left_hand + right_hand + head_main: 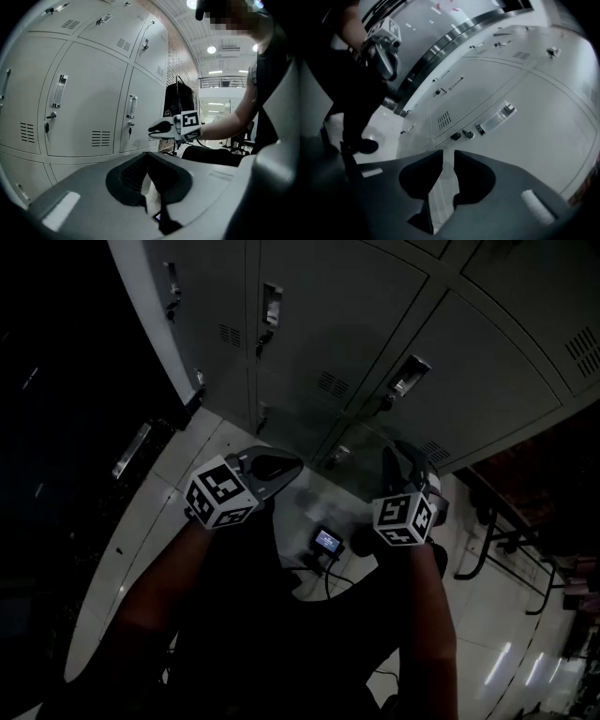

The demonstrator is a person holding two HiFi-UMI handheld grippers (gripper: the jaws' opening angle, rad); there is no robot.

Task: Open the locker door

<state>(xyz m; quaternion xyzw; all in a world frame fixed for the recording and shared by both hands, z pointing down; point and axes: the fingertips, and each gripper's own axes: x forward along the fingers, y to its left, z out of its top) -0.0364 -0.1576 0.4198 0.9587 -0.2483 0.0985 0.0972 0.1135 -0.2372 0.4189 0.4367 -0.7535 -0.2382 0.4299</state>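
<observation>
A bank of grey lockers (375,324) fills the top of the head view, all doors closed. The nearest door carries a recessed metal handle (410,376) with a key lock (384,401) under it. In the right gripper view that handle (494,119) and lock (466,134) lie just beyond my right gripper (449,157), which is open with nothing between its jaws. It hovers a short way in front of the door (405,460), not touching. My left gripper (277,468) floats further left, jaws together and empty (147,157), off the lockers (89,108).
A small device with a lit screen (328,542) and a cable lies on the tiled floor between the arms. Dark metal frames (497,531) stand at the right, a dark strip (131,451) at the left. A black garment on a rack (180,101) stands past the lockers' end.
</observation>
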